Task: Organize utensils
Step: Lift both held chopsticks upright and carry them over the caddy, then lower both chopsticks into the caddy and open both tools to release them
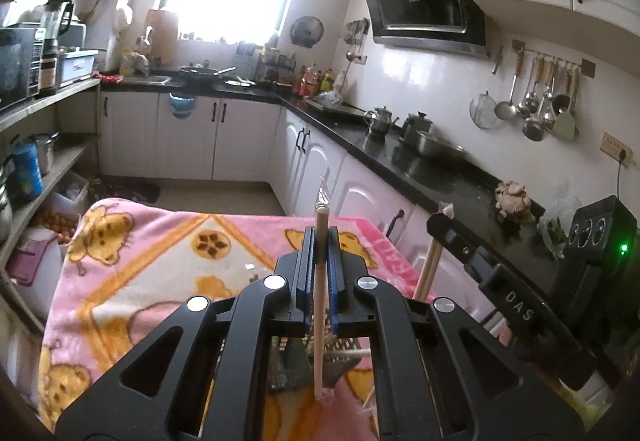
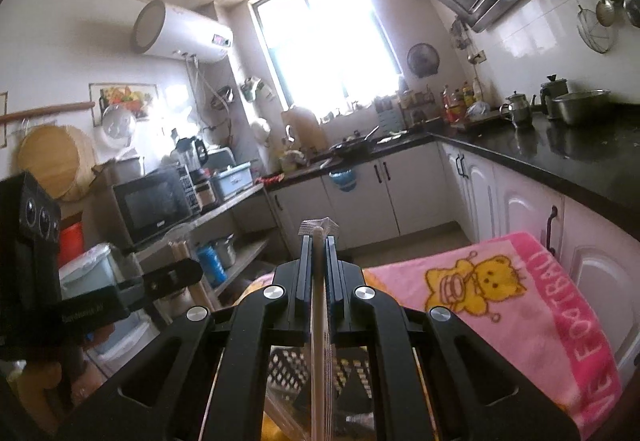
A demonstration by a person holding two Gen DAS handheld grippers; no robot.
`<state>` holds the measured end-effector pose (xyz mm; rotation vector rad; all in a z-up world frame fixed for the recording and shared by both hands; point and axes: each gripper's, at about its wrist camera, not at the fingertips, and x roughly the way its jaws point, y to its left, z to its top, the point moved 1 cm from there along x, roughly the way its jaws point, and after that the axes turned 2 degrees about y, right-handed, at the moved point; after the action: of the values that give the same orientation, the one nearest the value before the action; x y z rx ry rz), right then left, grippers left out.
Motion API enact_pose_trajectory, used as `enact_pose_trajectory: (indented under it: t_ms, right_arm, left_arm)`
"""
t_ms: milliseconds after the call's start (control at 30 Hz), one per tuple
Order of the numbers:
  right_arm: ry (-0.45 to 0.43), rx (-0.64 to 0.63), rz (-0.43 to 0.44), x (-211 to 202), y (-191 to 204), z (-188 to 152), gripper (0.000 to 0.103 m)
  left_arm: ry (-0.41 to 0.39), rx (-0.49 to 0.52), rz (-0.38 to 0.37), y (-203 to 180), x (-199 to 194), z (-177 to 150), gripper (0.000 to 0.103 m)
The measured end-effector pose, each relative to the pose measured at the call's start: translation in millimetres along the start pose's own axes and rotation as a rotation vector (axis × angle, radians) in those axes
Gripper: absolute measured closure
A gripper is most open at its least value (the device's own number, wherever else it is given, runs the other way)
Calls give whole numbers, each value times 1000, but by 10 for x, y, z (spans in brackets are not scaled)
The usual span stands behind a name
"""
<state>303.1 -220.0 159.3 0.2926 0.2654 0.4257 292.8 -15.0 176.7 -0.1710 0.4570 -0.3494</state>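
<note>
At frame centre, the left hand-held gripper (image 1: 321, 241) is clamped on a wrapped chopstick pair (image 1: 320, 281); the right hand-held gripper (image 2: 319, 241) likewise grips another wrapped pair (image 2: 319, 305). Both are raised above the black lattice holder (image 2: 288, 365) on the pink blanket (image 1: 160, 261). Neither looks stowed yet; placing remains.

A blanket (image 1: 168, 241) covers the near table. On it, under the left gripper (image 1: 321, 241), lies a lattice tray (image 1: 348, 345). The right gripper (image 1: 440, 219) stands just right of the left one. The counter (image 1: 420, 169) runs along the right wall to the far corner, a bowl (image 1: 440, 149) on it; shelves (image 1: 40, 109) stand left.
</note>
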Motion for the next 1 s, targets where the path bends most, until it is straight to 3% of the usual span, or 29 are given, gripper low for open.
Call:
enact_pose_trajectory:
  t_ms: [467,1000]
  right_arm:
    - [-96,-16,-32,255,-152,207,97]
    - [-128,-16,-134,508,-367,-82,97]
  left_arm:
    - [-70,13,70,78,137,55,102]
    - [-91,26,91,128,421,-105,102]
